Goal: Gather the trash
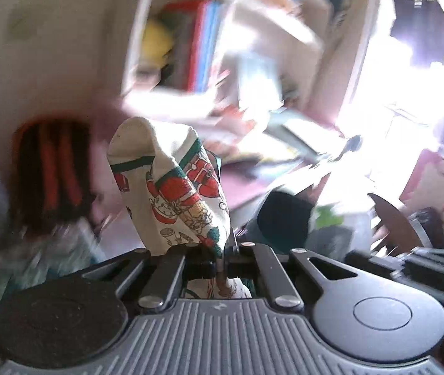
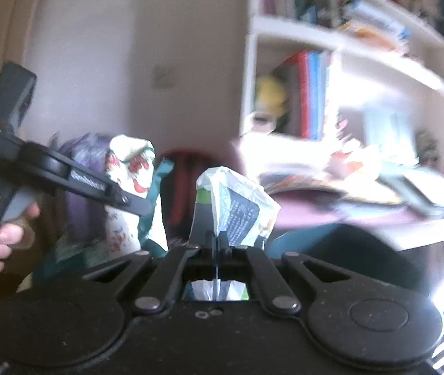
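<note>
Left gripper (image 1: 225,250) clamped on printed paper wrapper (image 1: 172,184), right gripper (image 2: 217,243) pinched on white plastic packet (image 2: 237,206); both pieces held aloft left of white bookshelf (image 2: 340,40), presumably for carrying to a bin.

White shelf (image 2: 340,40) holds books (image 2: 312,93); purple-topped desk (image 2: 309,209) under it, covered with blurred papers (image 2: 331,184).

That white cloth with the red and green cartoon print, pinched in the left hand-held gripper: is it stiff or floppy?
Probably floppy: the printed cloth folds and creases above the shut left hand-held gripper. It looks light, since a thin pinch holds it. Likely not slippery, as its weave looks coarse.
</note>
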### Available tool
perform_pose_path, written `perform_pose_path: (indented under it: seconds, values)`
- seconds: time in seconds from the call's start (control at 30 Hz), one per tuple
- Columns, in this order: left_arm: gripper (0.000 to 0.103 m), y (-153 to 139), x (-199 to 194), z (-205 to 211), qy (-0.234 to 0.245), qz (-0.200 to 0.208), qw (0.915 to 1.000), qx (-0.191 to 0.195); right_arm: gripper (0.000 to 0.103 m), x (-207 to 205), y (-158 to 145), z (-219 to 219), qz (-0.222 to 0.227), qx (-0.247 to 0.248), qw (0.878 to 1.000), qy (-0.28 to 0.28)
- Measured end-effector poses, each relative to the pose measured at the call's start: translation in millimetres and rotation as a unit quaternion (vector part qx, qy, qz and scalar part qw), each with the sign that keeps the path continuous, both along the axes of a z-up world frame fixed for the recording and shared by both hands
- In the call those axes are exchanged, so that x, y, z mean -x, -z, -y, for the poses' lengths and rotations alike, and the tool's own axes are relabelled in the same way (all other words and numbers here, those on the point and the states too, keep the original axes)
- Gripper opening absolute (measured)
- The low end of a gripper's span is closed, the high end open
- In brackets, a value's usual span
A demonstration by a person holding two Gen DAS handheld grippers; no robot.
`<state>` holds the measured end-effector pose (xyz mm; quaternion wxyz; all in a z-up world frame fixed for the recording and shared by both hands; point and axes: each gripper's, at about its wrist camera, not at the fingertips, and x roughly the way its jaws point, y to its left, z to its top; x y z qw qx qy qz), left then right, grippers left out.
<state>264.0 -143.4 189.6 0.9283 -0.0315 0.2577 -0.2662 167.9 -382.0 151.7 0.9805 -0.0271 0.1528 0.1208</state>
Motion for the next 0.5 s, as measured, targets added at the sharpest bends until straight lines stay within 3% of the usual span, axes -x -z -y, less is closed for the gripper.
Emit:
perform_pose_path:
  seconds: [0.13, 0.27, 0.37, 0.5]
  values:
    - [0.004, -39.5, 1.5, 50.1, 0.032, 0.036, 0.9988, 0.001, 0.000, -4.5, -20.0, 38.3, 0.016, 0.003, 0.999, 0.046]
    - [0.004, -57.0, -3.9, 97.3, 0.058, 0.055, 0.9968, 0.007, 0.000, -12.5, -23.3, 70.4, 0.014, -0.008, 0.997, 0.081]
    - [0.004, -54.2, -9.6, 130.4, 0.073, 0.058, 0.9956, -0.003, 0.000, -15.7, -15.8, 90.2, 0.006, -0.019, 0.995, 0.095]
    - [0.004, -28.0, -22.0, 163.5, 0.083, 0.036, 0.9956, -0.026, 0.000, -18.7, 3.4, 107.3, -0.020, -0.029, 0.994, 0.108]
